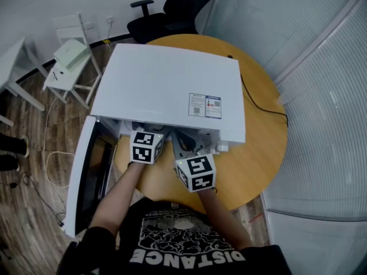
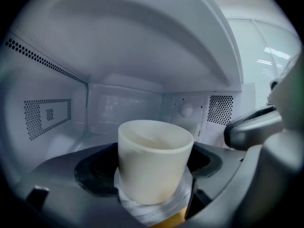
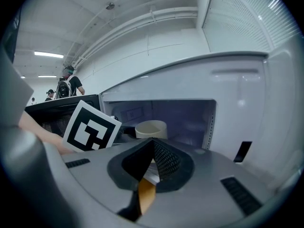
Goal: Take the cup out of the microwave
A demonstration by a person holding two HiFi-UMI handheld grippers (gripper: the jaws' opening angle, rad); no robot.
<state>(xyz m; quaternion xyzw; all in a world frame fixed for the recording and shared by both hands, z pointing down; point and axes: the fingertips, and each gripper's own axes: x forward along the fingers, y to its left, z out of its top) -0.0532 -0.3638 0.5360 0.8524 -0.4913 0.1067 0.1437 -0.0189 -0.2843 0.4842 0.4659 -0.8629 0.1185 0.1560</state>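
The left hand-held gripper (image 2: pixel 154 179) reached into the open microwave (image 1: pixel 166 90), and its jaws seemed clamped on the low wall of the cup (image 2: pixel 154 163). The cup stood upright, just inside the opening. The right hand-held gripper (image 3: pixel 152 160) waited at 5 o'clock from the left one, jaws together and empty. The cup looked light, stiff, smooth and probably breakable, so a firm hold at mid-wall seemed safest.

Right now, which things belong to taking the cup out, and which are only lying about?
Job: cup, microwave, its open door, left claw gripping the cup.
Lying about: shut right claw, office chair, cable, white chair.
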